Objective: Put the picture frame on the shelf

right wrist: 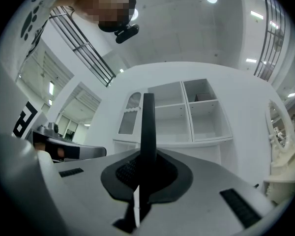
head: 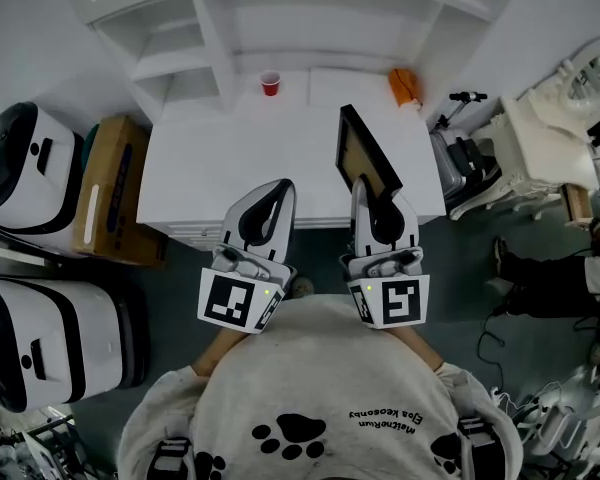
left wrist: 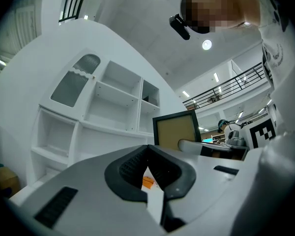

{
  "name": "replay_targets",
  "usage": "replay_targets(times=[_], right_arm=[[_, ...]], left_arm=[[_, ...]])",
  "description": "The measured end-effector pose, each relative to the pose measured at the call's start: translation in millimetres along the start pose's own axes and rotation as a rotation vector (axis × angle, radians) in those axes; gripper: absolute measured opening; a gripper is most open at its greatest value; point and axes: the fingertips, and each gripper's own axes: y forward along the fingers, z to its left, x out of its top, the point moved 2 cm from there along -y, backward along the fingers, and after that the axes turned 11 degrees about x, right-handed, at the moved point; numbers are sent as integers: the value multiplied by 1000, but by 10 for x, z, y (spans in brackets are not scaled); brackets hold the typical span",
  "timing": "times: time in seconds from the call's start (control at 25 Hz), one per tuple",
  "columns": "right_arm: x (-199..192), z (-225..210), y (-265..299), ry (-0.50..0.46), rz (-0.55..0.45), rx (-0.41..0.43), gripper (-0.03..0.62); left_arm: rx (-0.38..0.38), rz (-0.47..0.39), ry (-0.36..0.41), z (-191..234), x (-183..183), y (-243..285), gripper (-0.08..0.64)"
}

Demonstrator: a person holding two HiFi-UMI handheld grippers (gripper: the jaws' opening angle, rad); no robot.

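Edgewise, the picture frame (head: 363, 156) sits clamped in my right gripper (head: 373, 200) over the right half of the white counter (head: 230, 158). Its long axis runs in line with the jaws, pointing away from me toward the shelf (head: 280, 18), and its tan face is turned left. My left gripper (head: 268, 206) hangs beside it, jaws drawn together on nothing. A red cup (head: 270, 83) stands at the counter's back, below the shelf; from above I cannot tell whether it holds anything. An orange object (head: 404, 86) lies off to its right. The frame shows a thin black border round a plain tan panel.
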Motion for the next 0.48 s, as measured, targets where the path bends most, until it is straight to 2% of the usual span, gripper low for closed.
replay_targets(times=[0.48], right_arm=[[-68, -285, 74, 25, -35, 32, 40]], left_arm=[[39, -3, 34, -103, -47, 215, 20]])
